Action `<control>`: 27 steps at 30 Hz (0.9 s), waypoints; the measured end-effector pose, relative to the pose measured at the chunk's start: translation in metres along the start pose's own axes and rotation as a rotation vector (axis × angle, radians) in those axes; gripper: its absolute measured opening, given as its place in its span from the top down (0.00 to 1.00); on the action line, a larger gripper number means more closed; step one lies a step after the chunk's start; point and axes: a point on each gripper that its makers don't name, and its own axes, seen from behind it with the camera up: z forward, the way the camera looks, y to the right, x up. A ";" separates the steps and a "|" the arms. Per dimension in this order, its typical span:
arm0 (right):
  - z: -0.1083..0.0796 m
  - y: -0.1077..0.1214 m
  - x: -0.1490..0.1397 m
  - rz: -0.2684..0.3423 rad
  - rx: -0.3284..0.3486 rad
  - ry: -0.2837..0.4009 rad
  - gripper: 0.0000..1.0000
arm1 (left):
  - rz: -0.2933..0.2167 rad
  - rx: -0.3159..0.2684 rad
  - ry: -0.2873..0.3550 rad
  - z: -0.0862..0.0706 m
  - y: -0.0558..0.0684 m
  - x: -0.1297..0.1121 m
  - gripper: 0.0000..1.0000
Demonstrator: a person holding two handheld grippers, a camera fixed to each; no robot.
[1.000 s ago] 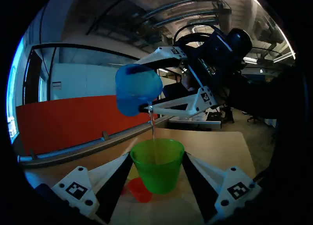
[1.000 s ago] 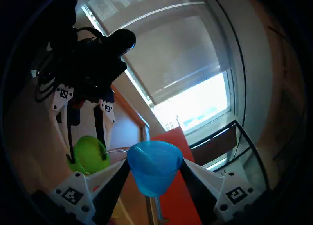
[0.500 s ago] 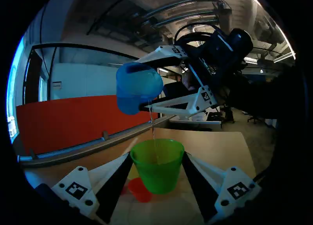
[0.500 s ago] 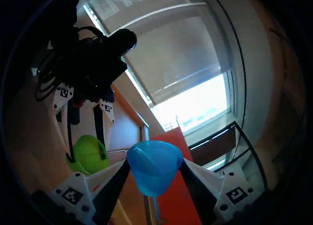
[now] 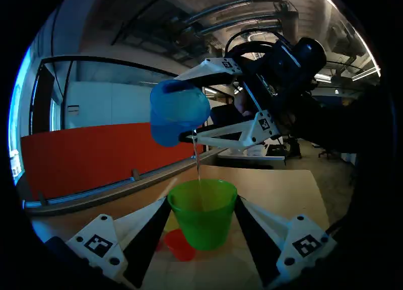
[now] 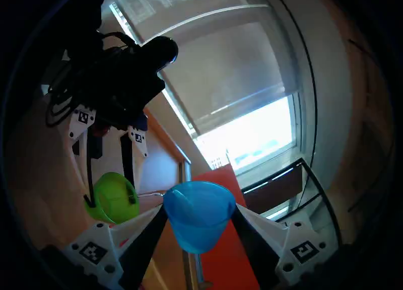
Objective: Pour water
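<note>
Wooden table [image 5: 282, 184], left claw [image 5: 201, 205] clamping upright green cup [image 5: 202, 227], right claw [image 6: 199, 209] clamping tipped blue cup [image 6: 199, 227].

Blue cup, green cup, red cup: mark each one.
blue cup [image 5: 176, 114], left gripper view, on its side wall.
green cup [image 5: 202, 227], left gripper view, on its front wall.
red cup [image 5: 180, 244], left gripper view, on its visible side.

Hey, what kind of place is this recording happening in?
Probably an open-plan office or lab: exposed ceiling pipes, a red partition wall behind the wooden table, and a big window.
</note>
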 end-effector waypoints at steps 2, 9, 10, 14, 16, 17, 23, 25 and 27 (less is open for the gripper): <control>0.000 0.000 0.000 -0.003 0.000 0.000 0.09 | 0.000 0.001 0.000 0.000 0.000 -0.001 0.12; -0.001 0.001 -0.001 -0.013 0.002 -0.003 0.10 | 0.000 0.001 0.000 0.000 0.000 -0.001 0.12; -0.001 0.001 -0.001 -0.015 0.002 -0.003 0.10 | 0.000 0.001 0.000 0.000 0.000 -0.001 0.12; -0.001 0.001 -0.002 -0.022 0.003 -0.004 0.10 | 0.000 0.002 0.000 0.001 -0.001 0.000 0.12; -0.001 0.001 -0.001 -0.026 0.004 -0.004 0.10 | 0.000 0.002 0.001 0.001 -0.001 0.000 0.12; -0.001 0.001 -0.001 -0.028 0.004 -0.005 0.10 | 0.000 0.002 0.001 0.001 -0.001 0.000 0.12; -0.001 0.001 0.000 -0.040 0.006 -0.007 0.10 | -0.001 0.003 -0.001 0.000 -0.001 -0.002 0.12; -0.001 0.001 0.000 -0.045 0.007 -0.008 0.10 | -0.001 0.004 -0.002 0.000 -0.002 -0.002 0.12; -0.001 0.000 -0.001 -0.049 0.009 -0.009 0.10 | 0.000 0.004 -0.003 0.000 -0.002 -0.003 0.12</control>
